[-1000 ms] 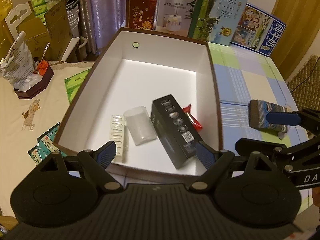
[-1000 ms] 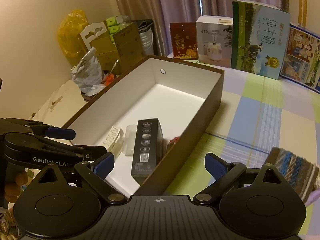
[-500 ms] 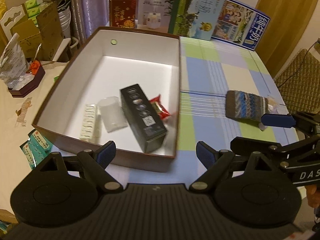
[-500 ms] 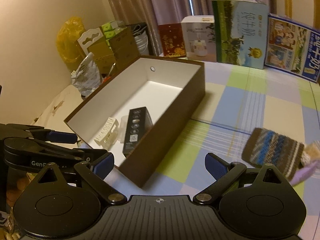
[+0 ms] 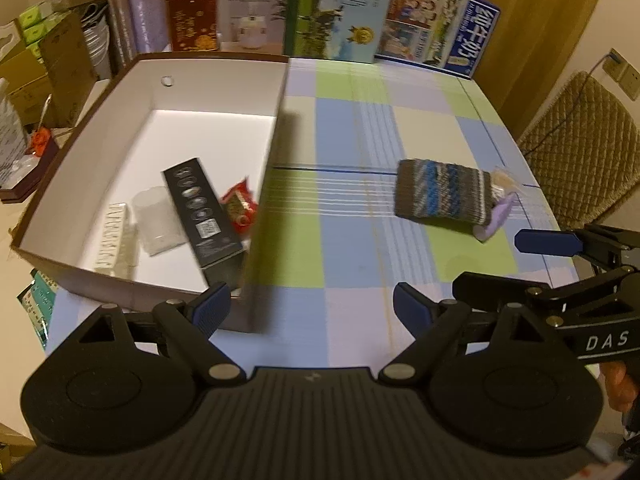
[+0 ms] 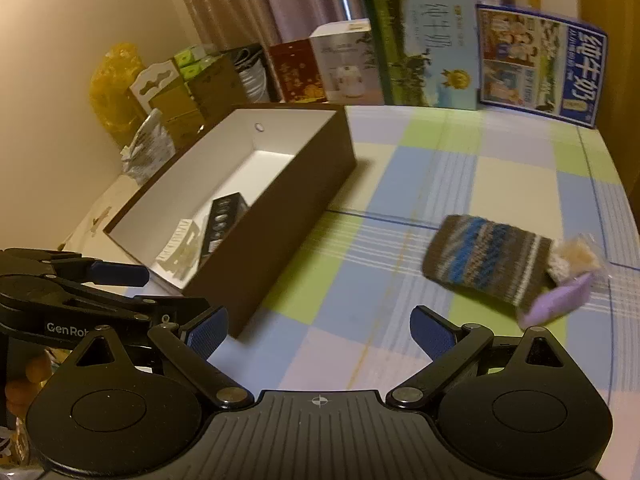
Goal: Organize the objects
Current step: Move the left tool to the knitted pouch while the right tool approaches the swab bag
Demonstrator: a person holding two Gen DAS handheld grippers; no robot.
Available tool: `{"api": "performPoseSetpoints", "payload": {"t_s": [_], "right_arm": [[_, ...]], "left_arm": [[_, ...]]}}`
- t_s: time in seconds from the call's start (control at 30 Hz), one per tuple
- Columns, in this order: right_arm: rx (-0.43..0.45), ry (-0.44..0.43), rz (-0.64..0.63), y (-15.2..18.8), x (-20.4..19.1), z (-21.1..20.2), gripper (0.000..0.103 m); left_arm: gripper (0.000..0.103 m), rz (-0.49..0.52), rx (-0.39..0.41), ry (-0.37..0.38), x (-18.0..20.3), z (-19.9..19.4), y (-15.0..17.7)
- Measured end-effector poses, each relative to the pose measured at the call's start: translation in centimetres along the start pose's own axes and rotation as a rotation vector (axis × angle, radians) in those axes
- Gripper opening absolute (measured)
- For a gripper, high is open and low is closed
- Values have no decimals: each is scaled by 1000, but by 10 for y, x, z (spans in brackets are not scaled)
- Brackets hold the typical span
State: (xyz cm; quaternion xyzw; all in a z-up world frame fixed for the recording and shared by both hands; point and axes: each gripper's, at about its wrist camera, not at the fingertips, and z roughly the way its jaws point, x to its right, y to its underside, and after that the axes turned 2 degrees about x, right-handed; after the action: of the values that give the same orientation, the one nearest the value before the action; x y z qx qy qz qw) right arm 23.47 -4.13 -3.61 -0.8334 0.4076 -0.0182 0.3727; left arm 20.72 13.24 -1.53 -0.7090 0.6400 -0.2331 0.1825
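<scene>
Cloth [image 5: 352, 256] bare btwn box wall [image 5: 272, 168] & knit pouch [image 5: 442, 196].

We count 1 brown storage box [image 5: 276, 128] at 10 o'clock holding 4 items: 1 black carton [image 5: 200, 212], 1 clear cup [image 5: 154, 220], 1 red snack packet [image 5: 240, 208], 1 white strip pack [image 5: 112, 240]. At 3 o'clock lies 1 striped knitted pouch [image 5: 442, 196]; at 12 o'clock stand 4 printed cartons [image 5: 340, 8].
</scene>
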Motion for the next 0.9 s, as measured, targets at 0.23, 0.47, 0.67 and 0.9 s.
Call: {"api": "performPoseSetpoints", "payload": {"t_s": [0.23, 0.47, 0.67, 0.9], "right_arm": [[-1, 59, 81, 10, 38, -14, 95], [-1, 127, 164, 17, 76, -26, 95], [11, 202, 248, 23, 105, -30, 95], [26, 278, 330, 26, 138, -30, 95]], "left_arm": [[87, 45, -26, 40, 32, 16, -4], [87, 99, -38, 86, 62, 36, -13], [87, 145, -25, 129, 83, 55, -24], [87, 191, -24, 155, 104, 83, -40]]}}
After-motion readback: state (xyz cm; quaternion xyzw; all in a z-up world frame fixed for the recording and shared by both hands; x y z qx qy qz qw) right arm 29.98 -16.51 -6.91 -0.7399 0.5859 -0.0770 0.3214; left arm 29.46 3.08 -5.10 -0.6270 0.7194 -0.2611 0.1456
